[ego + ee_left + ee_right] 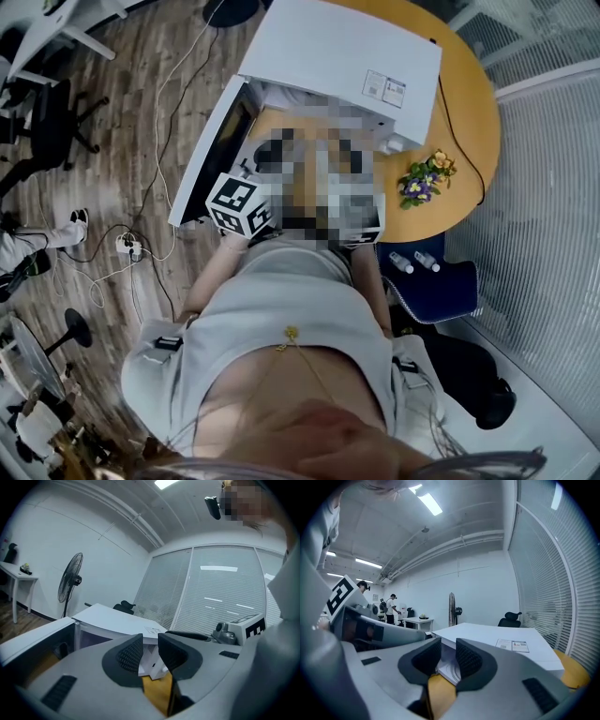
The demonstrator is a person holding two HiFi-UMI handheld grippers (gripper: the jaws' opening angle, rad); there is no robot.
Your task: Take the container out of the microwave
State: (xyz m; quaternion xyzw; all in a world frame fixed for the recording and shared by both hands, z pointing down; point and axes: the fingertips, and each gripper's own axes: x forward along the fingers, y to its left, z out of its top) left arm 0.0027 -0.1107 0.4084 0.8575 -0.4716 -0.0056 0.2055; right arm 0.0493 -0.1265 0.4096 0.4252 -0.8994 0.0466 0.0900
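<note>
A white microwave (347, 47) stands on a round wooden table (469, 103), its door (208, 155) swung open to the left. The cavity lies under a mosaic patch, so no container shows. I hold both grippers close to my chest in front of the opening. The left gripper's marker cube (239, 204) is in plain sight. The right gripper is mostly under the patch. In the left gripper view, the left gripper (150, 646) has its jaws almost together, holding nothing, facing the microwave (117, 620). The right gripper (448, 651) looks the same, also facing the microwave (497, 637).
A small bunch of flowers (427, 178) lies on the table right of the microwave. Two small bottles (412, 262) rest on a blue seat (445, 286) by my right side. A power strip (127, 247) and cables lie on the floor at left. A standing fan (70, 578) is behind.
</note>
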